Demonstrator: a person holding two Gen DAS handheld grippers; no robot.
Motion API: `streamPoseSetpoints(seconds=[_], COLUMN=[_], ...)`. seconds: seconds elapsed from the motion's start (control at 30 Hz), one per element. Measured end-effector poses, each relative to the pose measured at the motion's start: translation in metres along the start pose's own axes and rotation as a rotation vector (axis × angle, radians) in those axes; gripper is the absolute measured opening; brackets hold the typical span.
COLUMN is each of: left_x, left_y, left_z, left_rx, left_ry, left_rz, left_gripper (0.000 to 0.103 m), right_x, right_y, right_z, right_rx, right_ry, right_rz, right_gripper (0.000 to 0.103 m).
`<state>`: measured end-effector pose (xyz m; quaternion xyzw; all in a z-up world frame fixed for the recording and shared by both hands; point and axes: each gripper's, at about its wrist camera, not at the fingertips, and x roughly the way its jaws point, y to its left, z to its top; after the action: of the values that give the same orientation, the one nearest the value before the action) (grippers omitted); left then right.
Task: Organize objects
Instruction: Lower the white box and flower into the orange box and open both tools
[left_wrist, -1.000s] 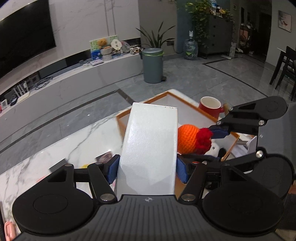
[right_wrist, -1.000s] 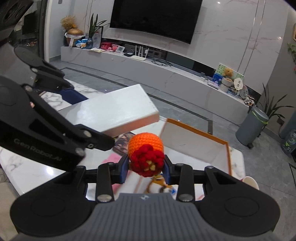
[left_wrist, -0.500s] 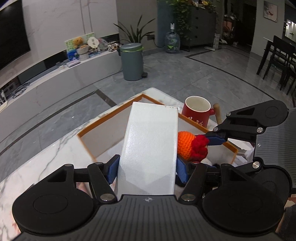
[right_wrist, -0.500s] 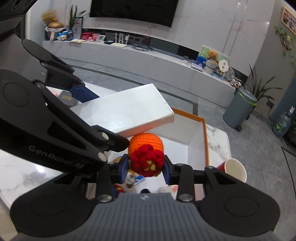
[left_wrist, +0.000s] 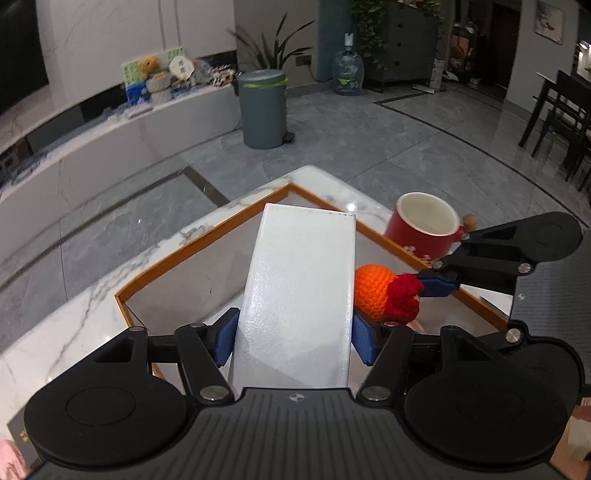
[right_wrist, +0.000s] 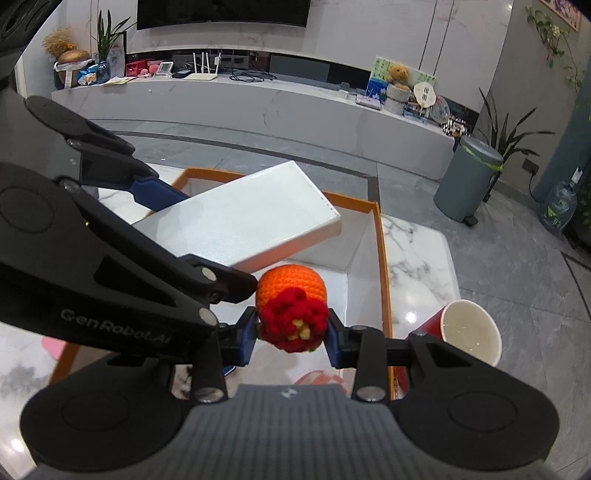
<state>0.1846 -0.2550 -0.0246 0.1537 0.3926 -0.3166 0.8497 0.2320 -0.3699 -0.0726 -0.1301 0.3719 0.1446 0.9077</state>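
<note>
White box (left_wrist: 299, 295) sat clenched in the left gripper (left_wrist: 295, 339), its long axis running up-frame over the orange-rimmed tray (left_wrist: 207, 242). At centre right, the right gripper (right_wrist: 291, 334) gripped a crocheted orange toy (right_wrist: 291, 295) just beside it, above the same tray.

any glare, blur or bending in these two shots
Left wrist view: fisheye curves the floor lines, a glare dot sits on the table near the red mug, and the white box looks sharp. Right wrist view: a bright spot beside the mug, the TV wall bows, and the crochet toy is crisp.
</note>
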Motion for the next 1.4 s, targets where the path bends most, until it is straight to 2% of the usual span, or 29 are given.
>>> streamPoseSetpoints(seconds=[0.27, 0.4, 0.53, 0.67, 0.8, 0.87, 0.93, 0.97, 1.13, 1.4], left_x=[0.035, 0.047, 0.059, 0.065, 0.067, 0.064, 0.057, 0.054, 0.043, 0.029], left_y=[0.021, 0.019, 0.019, 0.015, 0.014, 0.013, 0.013, 0.013, 0.017, 0.021], left_z=[0.001, 0.001, 0.001, 0.000, -0.002, -0.001, 0.003, 0.005, 0.009, 0.016], left_rx=[-0.086, -0.069, -0.050, -0.030, -0.039, -0.037, -0.036, -0.039, -0.071, -0.086], left_ry=[0.069, 0.115, 0.160, 0.223, 0.243, 0.227, 0.192, 0.181, 0.162, 0.129], left_rz=[0.026, 0.044, 0.054, 0.084, 0.084, 0.084, 0.088, 0.091, 0.084, 0.059], left_gripper=[0.071, 0.072, 0.072, 0.071, 0.072, 0.075, 0.088, 0.090, 0.090, 0.090], right_x=[0.045, 0.064, 0.074, 0.085, 0.090, 0.092, 0.091, 0.091, 0.086, 0.068], right_y=[-0.006, -0.012, -0.012, -0.009, -0.007, -0.006, -0.007, -0.008, -0.004, -0.001], right_z=[-0.001, 0.002, 0.002, 0.001, 0.001, 0.001, 0.000, 0.000, 0.000, 0.001], right_rx=[-0.022, 0.012, 0.026, 0.020, 0.013, 0.013, 0.023, 0.028, 0.019, 0.026], right_ry=[0.064, 0.107, 0.173, 0.250, 0.283, 0.291, 0.290, 0.286, 0.277, 0.261], right_rz=[0.036, 0.043, 0.072, 0.065, 0.061, 0.065, 0.067, 0.069, 0.071, 0.056], right_gripper=[0.039, 0.039, 0.039, 0.039, 0.039, 0.040, 0.043, 0.045, 0.053, 0.054])
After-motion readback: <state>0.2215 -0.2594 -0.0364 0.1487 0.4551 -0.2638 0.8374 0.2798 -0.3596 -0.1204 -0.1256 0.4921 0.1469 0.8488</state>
